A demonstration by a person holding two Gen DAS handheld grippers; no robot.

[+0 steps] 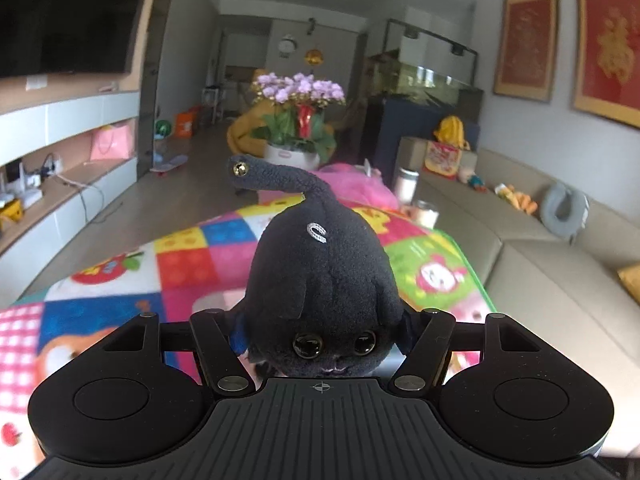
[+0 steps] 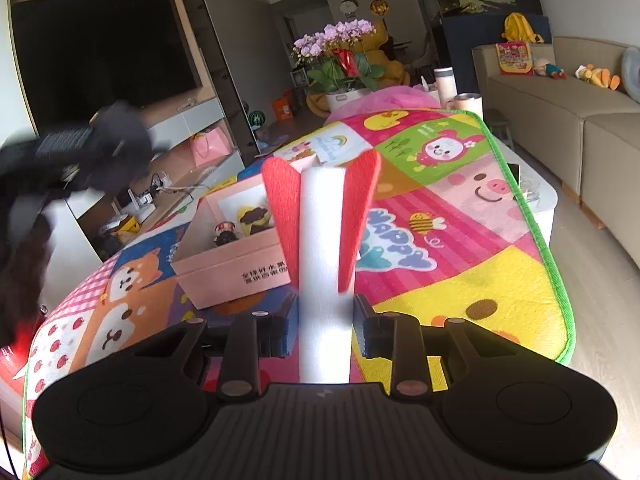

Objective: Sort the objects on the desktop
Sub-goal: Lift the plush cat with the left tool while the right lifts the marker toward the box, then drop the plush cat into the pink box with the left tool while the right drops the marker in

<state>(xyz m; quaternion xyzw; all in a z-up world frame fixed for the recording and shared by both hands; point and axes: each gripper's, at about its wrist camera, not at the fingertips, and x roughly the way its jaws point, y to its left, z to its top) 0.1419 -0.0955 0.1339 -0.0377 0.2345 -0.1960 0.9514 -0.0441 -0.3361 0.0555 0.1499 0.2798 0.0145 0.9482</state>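
Observation:
My left gripper (image 1: 320,332) is shut on a black plush cat (image 1: 320,280), held above the colourful mat (image 1: 192,268); its curved tail (image 1: 276,178) points away. The left gripper with the cat also shows blurred at the far left of the right wrist view (image 2: 100,144). My right gripper (image 2: 325,316) is shut on a white foam rocket with red fins (image 2: 322,216), held upright above the mat (image 2: 460,240). A pink open box (image 2: 236,268) with several small figures inside (image 2: 240,226) sits on the mat just left of the rocket.
A potted purple orchid (image 1: 298,120) stands at the table's far end beside a pink cloth (image 1: 356,184) and white cups (image 1: 406,186). A beige sofa (image 2: 560,100) with toys runs along the right. A TV (image 2: 100,56) and shelves are on the left.

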